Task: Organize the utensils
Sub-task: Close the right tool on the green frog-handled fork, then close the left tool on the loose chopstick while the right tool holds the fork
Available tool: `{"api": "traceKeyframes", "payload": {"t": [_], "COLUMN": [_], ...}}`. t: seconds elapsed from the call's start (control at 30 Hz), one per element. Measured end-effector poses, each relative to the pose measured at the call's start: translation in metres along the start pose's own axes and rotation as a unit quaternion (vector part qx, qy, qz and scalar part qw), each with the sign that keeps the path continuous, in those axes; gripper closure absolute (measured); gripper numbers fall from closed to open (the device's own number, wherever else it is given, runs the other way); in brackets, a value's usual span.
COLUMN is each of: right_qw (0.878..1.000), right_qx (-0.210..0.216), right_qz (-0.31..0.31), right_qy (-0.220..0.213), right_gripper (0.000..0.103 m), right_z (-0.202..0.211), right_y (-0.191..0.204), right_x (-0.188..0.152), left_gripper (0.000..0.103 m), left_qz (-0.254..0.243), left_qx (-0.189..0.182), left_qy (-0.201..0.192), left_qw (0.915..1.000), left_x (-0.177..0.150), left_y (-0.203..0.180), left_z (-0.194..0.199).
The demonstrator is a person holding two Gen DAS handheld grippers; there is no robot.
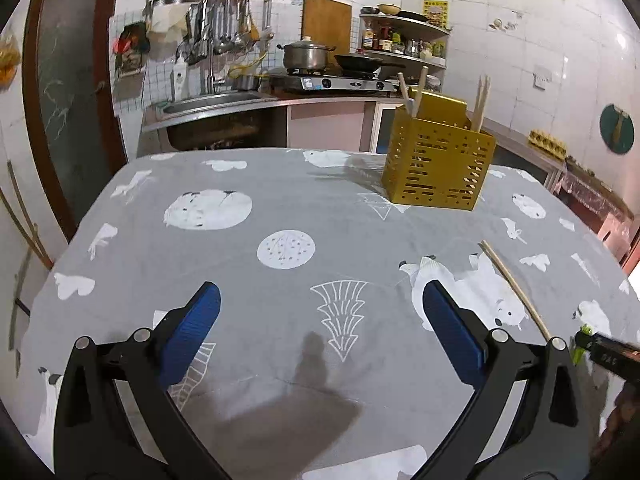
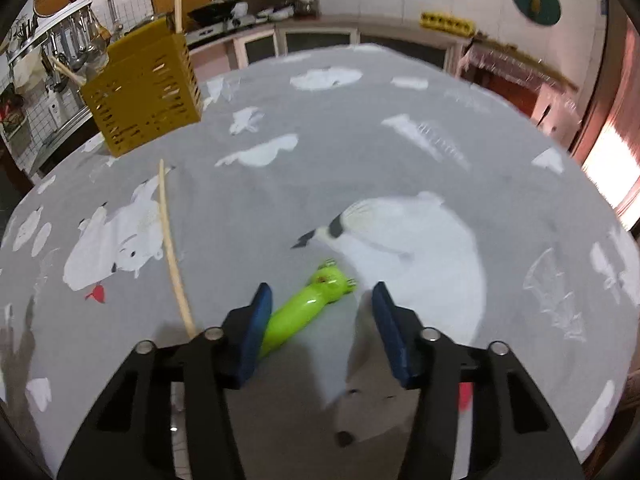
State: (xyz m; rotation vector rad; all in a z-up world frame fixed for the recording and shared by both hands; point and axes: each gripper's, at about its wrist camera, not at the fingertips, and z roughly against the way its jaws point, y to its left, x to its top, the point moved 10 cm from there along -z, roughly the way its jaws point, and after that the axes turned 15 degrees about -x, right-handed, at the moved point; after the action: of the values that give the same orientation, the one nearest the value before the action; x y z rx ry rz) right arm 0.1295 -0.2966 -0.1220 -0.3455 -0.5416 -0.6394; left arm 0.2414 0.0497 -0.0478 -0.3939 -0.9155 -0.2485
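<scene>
Both tongs have black arms and blue pads, and both are held over a table with a grey cloth (image 1: 280, 200) that has white animals and trees printed on it.

Look first at the right wrist view. At the bottom of the frame the right tongs (image 2: 318, 300) have their jaws apart. A bright green plastic handle with a little animal face (image 2: 308, 308) lies on the cloth between the pads. Its near end is tucked beside the left blue pad (image 2: 252, 336); I cannot tell if they touch. The right blue pad is well clear of it. So nothing is clamped. Just to the left of these tongs a long pale wooden chopstick (image 2: 170, 248) lies flat on the cloth, running up toward the upper left.

Now the left wrist view. At the bottom of the frame the left tongs (image 1: 320, 312) have their jaws wide apart, with only cloth between them. The same chopstick (image 1: 516, 288) lies to their right, outside the jaws. The black tip of the right tongs shows at the lower right edge.

Farther back, in the upper right part of this view, stands a yellow box with slots cut in its sides (image 1: 436, 164). Pale wooden sticks (image 1: 482, 100) stand up inside it.
</scene>
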Motion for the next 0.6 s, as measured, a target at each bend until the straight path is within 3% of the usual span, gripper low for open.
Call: {"api": "traceKeyframes", "payload": {"t": [0.17,0.3,0.6], "right_qw": [1.000,0.999,0.995], "right_qx": [-0.003,0.022,0.063], "right_qz": [0.013,0.029,0.079], "right_qy": [-0.010,-0.008,-0.008], "right_gripper": [0.070,0.079,0.084], "right_z": [-0.009,-0.018,-0.055], "right_y": [0.015,0.022,0.031], "right_x": [0.009,0.027,0.083], "left_gripper": [0.005,0.005,0.005], "left_qz": [0.010,0.006,0.004], "left_qx": [-0.001,0.007,-0.005], "left_qy": [0.003,0.010,0.039], "left_qw": [0.9999,0.9999,0.9992], "left_x": [0.003,0.007,0.022], "left_y": [0.000,-0.006,-0.061], "left_z": [-0.005,-0.015,-0.063]}}
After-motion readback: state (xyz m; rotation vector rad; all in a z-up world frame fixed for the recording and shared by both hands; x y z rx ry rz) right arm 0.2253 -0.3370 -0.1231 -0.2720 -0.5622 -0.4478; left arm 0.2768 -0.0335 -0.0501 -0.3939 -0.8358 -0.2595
